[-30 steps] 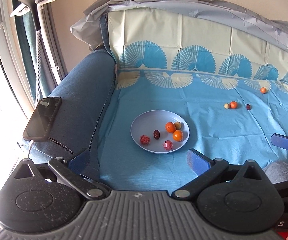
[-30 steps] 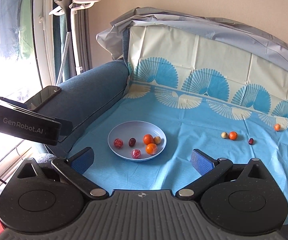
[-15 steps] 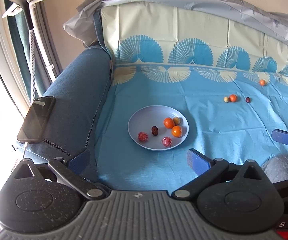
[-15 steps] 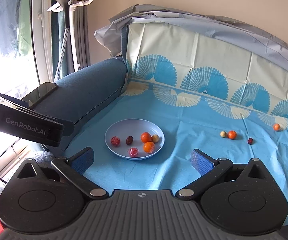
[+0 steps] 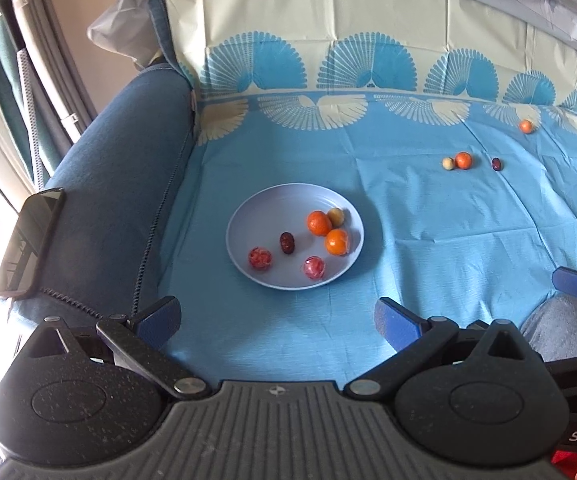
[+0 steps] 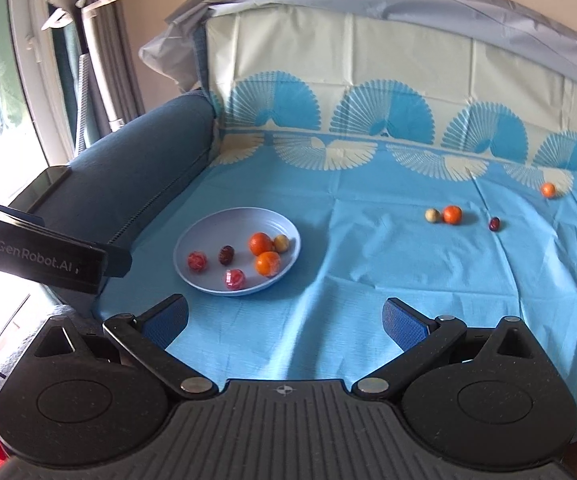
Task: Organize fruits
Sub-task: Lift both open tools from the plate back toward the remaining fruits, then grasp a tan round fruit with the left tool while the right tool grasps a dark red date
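Six fruits: sitting in the round pale-blue plate (image 5: 248, 216).
Change: I am edging both views closer.
Fingers: I am keeping both pairs spread, empty.

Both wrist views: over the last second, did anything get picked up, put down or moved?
Nothing was grasped or released. Only the cameras shifted a little: the plate sits slightly lower in the right wrist view. Left gripper and right gripper remain open and empty. Six fruits stay on the plate; the four loose fruits, including the orange one, lie where they were on the blue cloth.

Home living room, blue sofa (image 5: 116, 184), curtained window (image 6: 16, 80), garment steamer (image 6: 84, 12)
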